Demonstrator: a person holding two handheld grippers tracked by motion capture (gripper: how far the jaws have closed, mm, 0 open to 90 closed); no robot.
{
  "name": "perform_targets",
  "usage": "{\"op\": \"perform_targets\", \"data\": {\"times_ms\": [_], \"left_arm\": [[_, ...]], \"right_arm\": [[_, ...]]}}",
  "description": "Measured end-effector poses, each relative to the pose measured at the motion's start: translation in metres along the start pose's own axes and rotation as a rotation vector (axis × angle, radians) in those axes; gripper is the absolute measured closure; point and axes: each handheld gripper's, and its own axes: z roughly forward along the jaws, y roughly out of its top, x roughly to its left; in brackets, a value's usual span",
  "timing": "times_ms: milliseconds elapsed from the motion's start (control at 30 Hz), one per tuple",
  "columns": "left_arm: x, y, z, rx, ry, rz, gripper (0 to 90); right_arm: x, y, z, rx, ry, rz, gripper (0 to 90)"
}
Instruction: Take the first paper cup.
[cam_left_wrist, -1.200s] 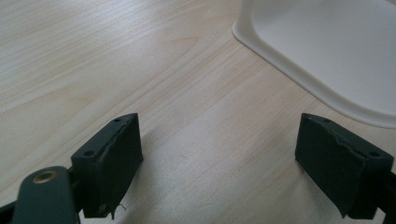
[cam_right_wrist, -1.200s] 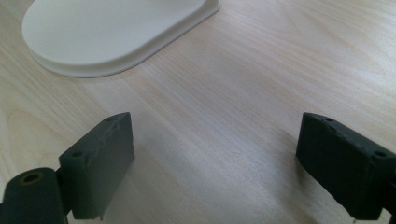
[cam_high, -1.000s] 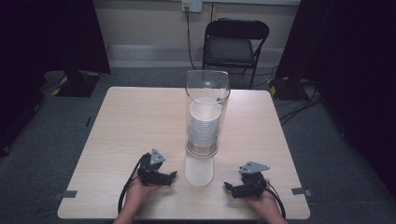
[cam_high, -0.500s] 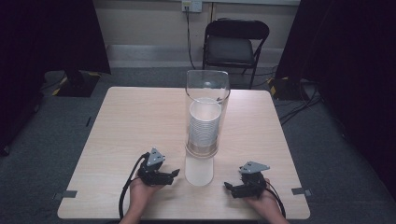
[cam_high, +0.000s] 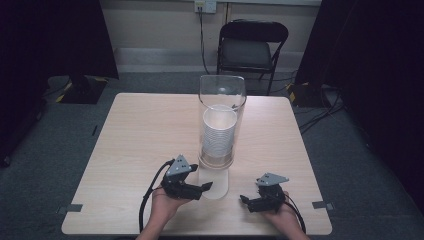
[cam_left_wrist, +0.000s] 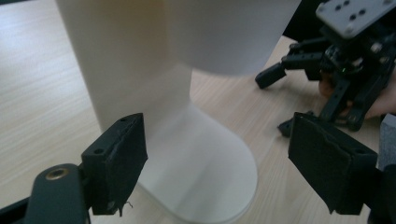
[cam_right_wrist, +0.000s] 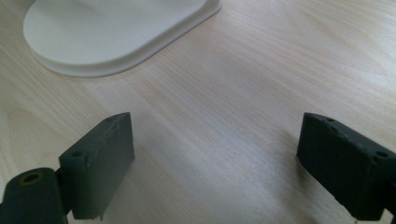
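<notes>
Left gripper (cam_high: 206, 187), near edge of table: black jaws with rough, matte rubber-like pads (cam_left_wrist: 122, 161), one frayed at its lower corner. The jaws have just been opening a little after closing; they stand part open astride the foot of the white dispenser base (cam_left_wrist: 201, 163), pads clear of it, nothing gripped. A grey three-cornered plate with drilled holes sits on top of the gripper.

Right gripper (cam_high: 243, 199), near edge on the other side of the base: jaws wide apart in its own view, blocky dark pads (cam_right_wrist: 100, 161) over bare wood, nothing between them. It lies apart from the base.

Table (cam_high: 140, 130): pale wood-grain laminate, fine straight grain, rectangular with rounded corners.

White dispenser base: smooth matte plastic, flat tongue-shaped foot with a rounded front and a low stepped rim (cam_right_wrist: 116, 65), lying on the table between the two grippers. From it a curved neck rises to a broad, rounded white body.

Behind and above: clear cylindrical tube (cam_high: 222, 115), glossy and upright at mid-table, with a stack of white cups (cam_high: 218, 132) nested inside, ribbed by their rims.

Farthest: black folding chair (cam_high: 251, 47) on grey carpet.
</notes>
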Motion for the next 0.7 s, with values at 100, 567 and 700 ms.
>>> {"op": "perform_targets", "data": {"times_ms": [100,567,700], "left_arm": [[-0.004,0.009,0.002,-0.022,-0.009,0.013,20.7],[-0.012,0.027,0.028,-0.136,0.051,0.000,21.3],[-0.011,0.029,0.031,-0.163,0.066,0.009,23.2]], "right_arm": [[0.000,0.000,0.000,-0.001,-0.001,0.000,10.5],[0.000,0.000,0.000,0.000,0.000,0.000,10.5],[0.000,0.000,0.000,0.000,0.000,0.000,10.5]]}}
